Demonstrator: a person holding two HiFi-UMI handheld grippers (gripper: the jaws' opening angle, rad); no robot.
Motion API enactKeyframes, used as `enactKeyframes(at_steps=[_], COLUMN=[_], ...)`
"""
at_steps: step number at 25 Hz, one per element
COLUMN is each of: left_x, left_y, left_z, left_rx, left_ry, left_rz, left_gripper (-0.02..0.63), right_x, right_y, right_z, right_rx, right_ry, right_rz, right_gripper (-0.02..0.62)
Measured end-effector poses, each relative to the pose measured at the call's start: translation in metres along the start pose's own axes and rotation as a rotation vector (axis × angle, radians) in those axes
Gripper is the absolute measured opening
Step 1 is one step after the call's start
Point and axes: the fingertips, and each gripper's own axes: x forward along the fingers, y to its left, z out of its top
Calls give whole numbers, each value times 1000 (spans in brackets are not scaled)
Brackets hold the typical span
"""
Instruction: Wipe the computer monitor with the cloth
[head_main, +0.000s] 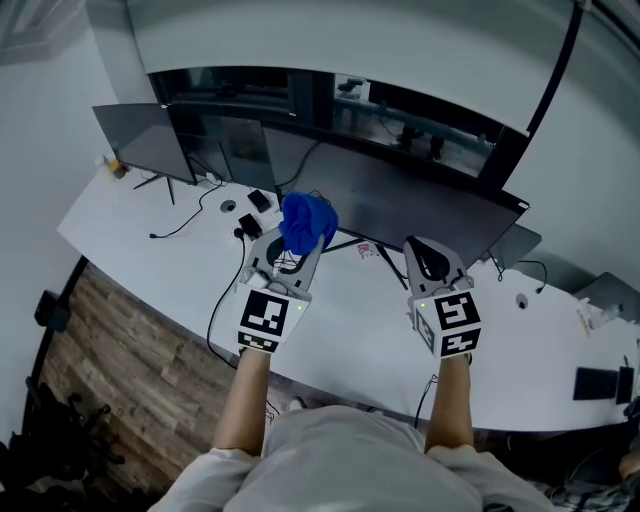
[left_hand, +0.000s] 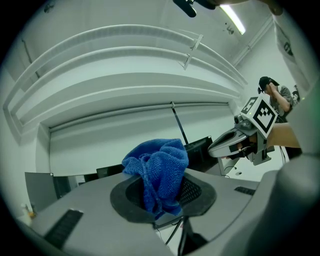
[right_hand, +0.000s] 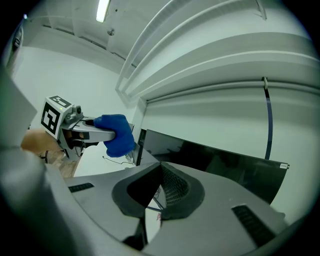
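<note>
My left tongs (head_main: 296, 248) are pinching the blue cloth (head_main: 307, 222): in the left gripper view the left tongs (left_hand: 161, 192) are clamped on the lower folds of the cloth (left_hand: 157, 167), and the rest bunches up above the pads. My right tongs (head_main: 424, 252) hold nothing. In the right gripper view the right tongs (right_hand: 160, 166) are pressed together at the tips, with only a sliver of white bench showing through lower down.

The cloth sits raised by the left end of the wide dark monitor (head_main: 410, 205), which stands along the far side of the white bench (head_main: 340, 325). I cannot tell whether cloth and screen touch.

The head view alone shows a second monitor (head_main: 145, 140) at the far left, cables (head_main: 185, 225) trailing over the bench, and the wooden floor (head_main: 120, 345) on the near left. The left gripper view alone shows a person (left_hand: 276, 94) at the far right, beyond the right tongs' marker cube (left_hand: 263, 113). The right gripper view alone shows a ceiling light (right_hand: 103, 10) and the cloth (right_hand: 116, 134) side-on, just left of the monitor (right_hand: 220, 167).
</note>
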Motion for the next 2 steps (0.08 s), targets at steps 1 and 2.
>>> enactKeyframes(at_steps=[1,2], left_x=[0,1], left_y=[1,2], left_z=[-2,-4], left_rx=[-1,-2], left_ry=[3,5], left_rz=[0,0], left_gripper=[107,107], right_x=[2,3], right_y=[0,1], right_z=[-1,-2], right_rx=[0,0], right_ry=[3,5], right_rz=[1,2], right_gripper=[11,12])
